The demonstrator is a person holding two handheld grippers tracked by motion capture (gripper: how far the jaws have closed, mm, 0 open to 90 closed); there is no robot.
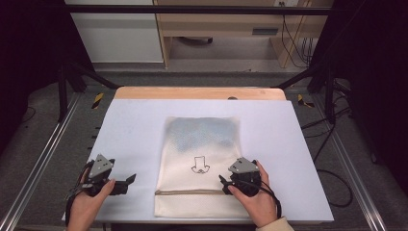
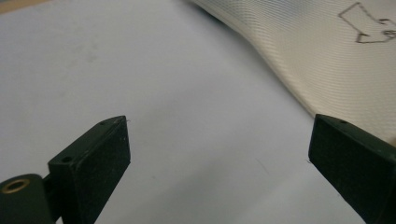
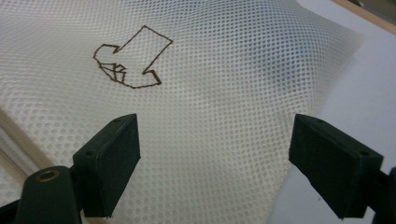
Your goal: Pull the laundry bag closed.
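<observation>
1. Lying flat in the middle of the white table (image 1: 134, 125) is a cream mesh bag (image 1: 202, 144). It has a small drawing of an arrow (image 1: 198, 164) on it, and a zipper (image 1: 190, 192) runs across it near the person's edge.

2. The left gripper (image 1: 126, 182) sits on the bare table just beside the bag's left edge. Its jaws are wide apart and hold nothing.

3. The right gripper (image 1: 224, 182) rests over the bag's right side, close to the zipper. Its jaws are spread wide too, with only mesh under them. They grip nothing.

4. The bag looks soft and thin. It is full of tiny holes, and something grey shows through the far end. I think it is very light and floppy, so it will sag and fold when lifted.

5. The mesh may slide on the smooth table. A pinch on one layer could just bunch it up.

6. A good place to hold is an edge or a corner. The zipper band looks thicker and stronger, so it may be the best spot.
</observation>
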